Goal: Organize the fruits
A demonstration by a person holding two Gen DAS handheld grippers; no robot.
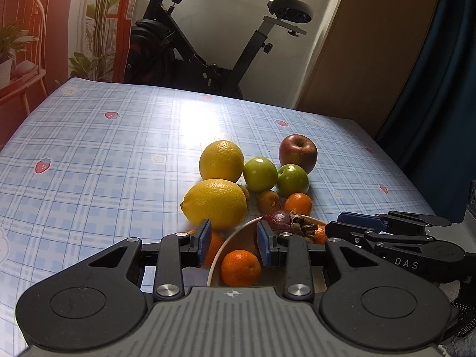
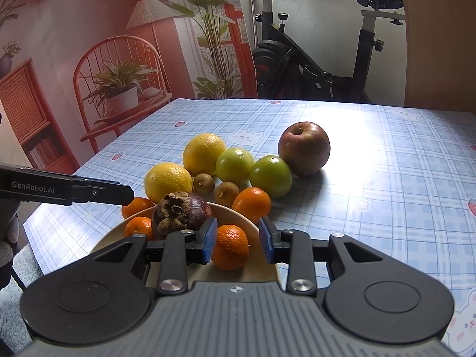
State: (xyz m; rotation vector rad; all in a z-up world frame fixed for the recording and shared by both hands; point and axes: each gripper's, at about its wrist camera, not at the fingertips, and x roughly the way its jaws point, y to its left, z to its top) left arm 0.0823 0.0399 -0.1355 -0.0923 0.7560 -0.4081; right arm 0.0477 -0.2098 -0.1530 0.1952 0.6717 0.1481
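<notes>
Left wrist view: left gripper (image 1: 234,242) hangs over the bowl (image 1: 217,255) rim, fingers a little apart, clamping nothing. A mandarin (image 1: 240,267) lies in the bowl at 6 o'clock. Two lemons (image 1: 214,203) at 11, green apples (image 1: 260,174) at 12, red apple (image 1: 298,153) at 1, all on the checked tablecloth (image 1: 104,163).

Right wrist view: right gripper (image 2: 238,242), fingers slightly apart, empty; a mandarin (image 2: 230,251) sits just beyond them in the bowl (image 2: 235,209). A mangosteen (image 2: 180,212) at 10. Red apple (image 2: 304,148) at 1.
</notes>
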